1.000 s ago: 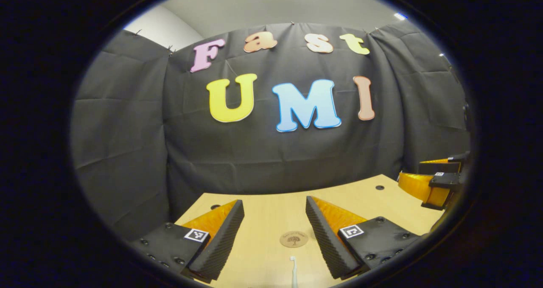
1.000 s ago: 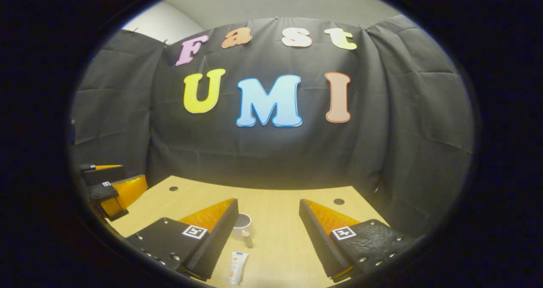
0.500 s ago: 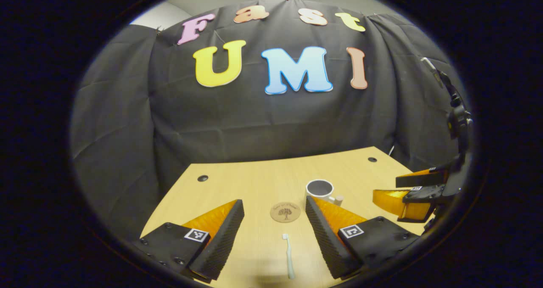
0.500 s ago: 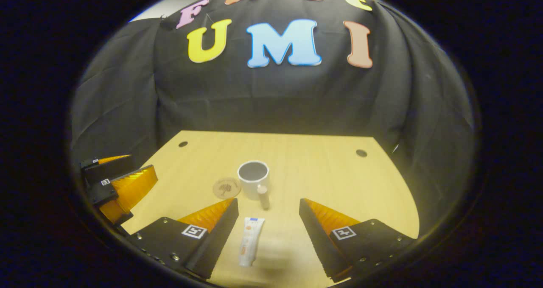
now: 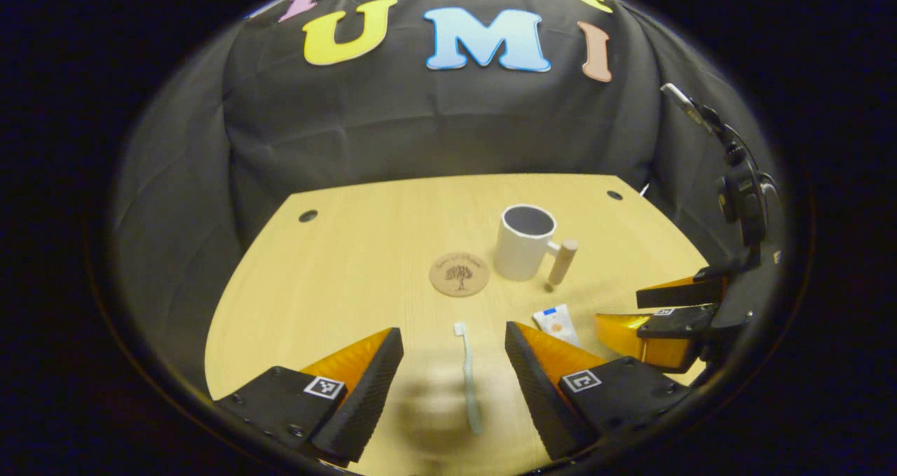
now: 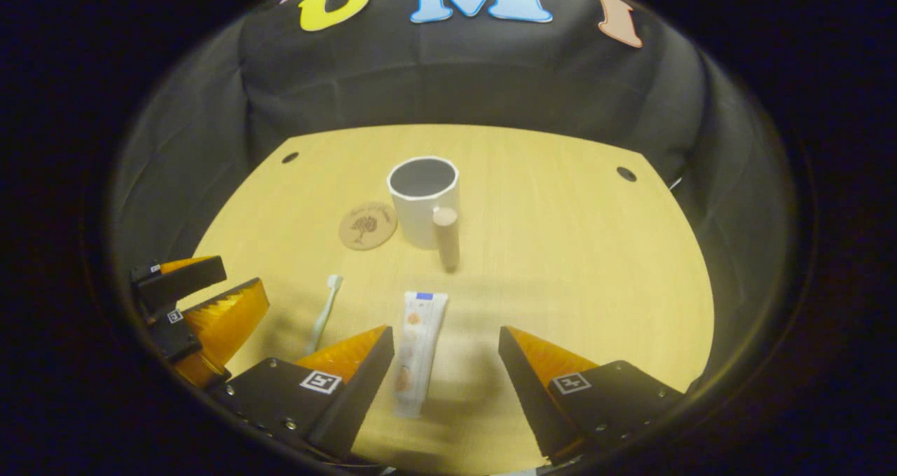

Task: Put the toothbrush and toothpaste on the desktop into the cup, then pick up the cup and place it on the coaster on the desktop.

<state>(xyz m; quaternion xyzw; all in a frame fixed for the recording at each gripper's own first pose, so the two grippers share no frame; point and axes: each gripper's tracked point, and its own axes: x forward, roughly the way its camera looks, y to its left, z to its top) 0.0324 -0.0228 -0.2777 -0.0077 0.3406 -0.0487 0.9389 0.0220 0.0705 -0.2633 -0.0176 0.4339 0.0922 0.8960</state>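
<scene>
A pale toothbrush [image 5: 468,378] lies flat on the wooden desktop [image 5: 350,266], between the fingers of my open left gripper [image 5: 454,339] and below them. The white toothpaste tube [image 6: 415,353] lies lengthwise between the fingers of my open right gripper [image 6: 446,336]. Farther back stands the white cup [image 6: 424,199] with a wooden handle [image 6: 446,238], upright and empty. A round wooden coaster [image 6: 368,225] lies just left of the cup. The left gripper view also has the cup [image 5: 524,241], the coaster [image 5: 459,274], the tube's end [image 5: 556,322] and my right gripper [image 5: 659,315]. The toothbrush [image 6: 324,311] and my left gripper [image 6: 203,301] appear in the right gripper view.
Black cloth walls close the desk at the back and sides. Small dark holes [image 6: 626,174] mark the desktop's far corners. The right-hand gripper's handle and cable [image 5: 743,202] rise at the right edge of the left gripper view.
Both grippers have tilted downward and moved over the desk. More of the desktop shows now, and the toothbrush and the tube each lie between a gripper's fingers.
</scene>
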